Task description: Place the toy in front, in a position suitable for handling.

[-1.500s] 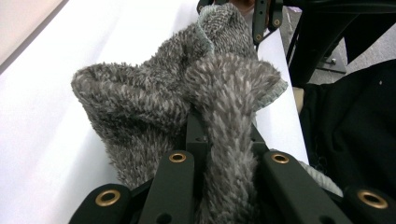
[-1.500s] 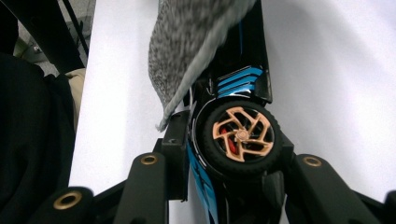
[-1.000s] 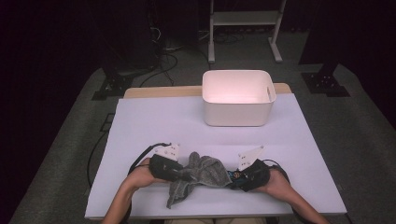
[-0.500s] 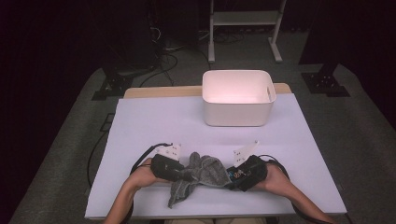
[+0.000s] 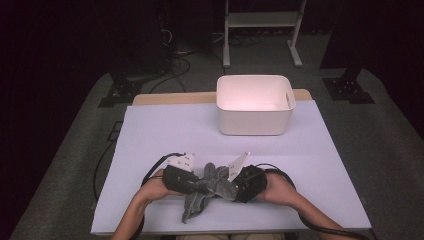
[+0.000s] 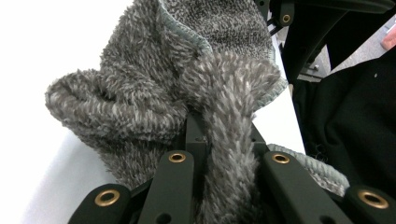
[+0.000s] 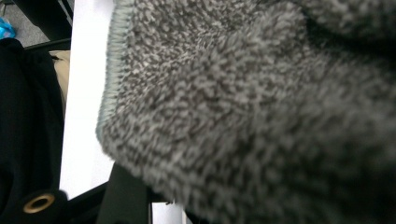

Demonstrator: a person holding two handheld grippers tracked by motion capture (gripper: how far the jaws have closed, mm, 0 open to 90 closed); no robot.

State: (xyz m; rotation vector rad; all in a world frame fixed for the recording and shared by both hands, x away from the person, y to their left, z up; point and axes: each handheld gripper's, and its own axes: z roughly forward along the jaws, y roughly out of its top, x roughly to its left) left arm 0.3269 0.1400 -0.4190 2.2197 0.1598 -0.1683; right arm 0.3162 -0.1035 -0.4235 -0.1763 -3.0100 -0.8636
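no readable text, labels or numbers

The high view looks down and forward from above the person's side, far enough to see the whole table (image 5: 150, 135). Each gripper view sits very close to the grey towel (image 6: 196, 79). All three see that towel.

I counted, on my table (image 5: 150, 150) covered in one white sheet:
- one fuzzy grey terry cloth (image 5: 207, 192), crumpled
- one white rectangular plastic bin (image 5: 254, 107)
- two black hand-held grippers, left (image 5: 192, 184) and right (image 5: 231, 187), each with one grey three-cornered plate
- behind the table, one white metal stand (image 5: 262, 22)
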